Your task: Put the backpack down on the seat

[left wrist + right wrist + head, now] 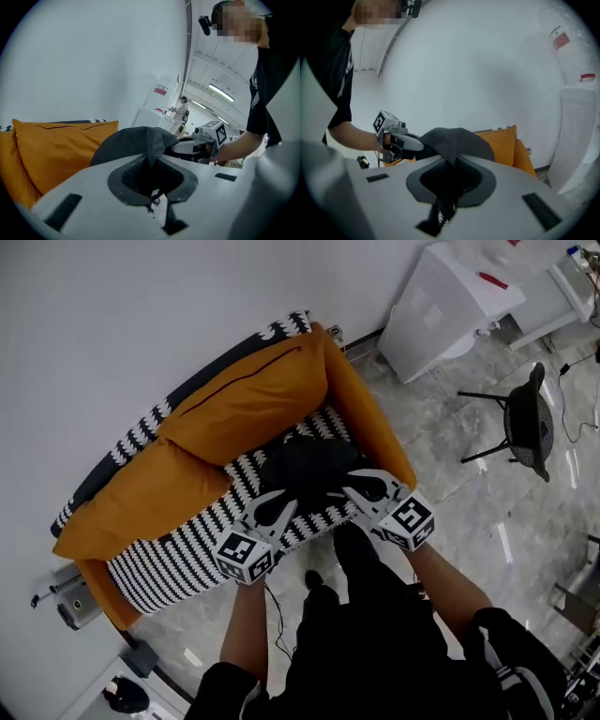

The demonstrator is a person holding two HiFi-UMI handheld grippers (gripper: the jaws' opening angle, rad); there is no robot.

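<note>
The black backpack (309, 470) is over the striped sofa seat (178, 554), near the seat's right end and just in front of the orange back cushion (248, 395). The left gripper (279, 505) is closed tight on a fold of the bag's cloth. The right gripper (359, 491) pinches the cloth on the other side. Two grips keep the floppy bag level so it does not tip over. I cannot tell if its bottom touches the seat yet. I think the job is nearly done.
</note>
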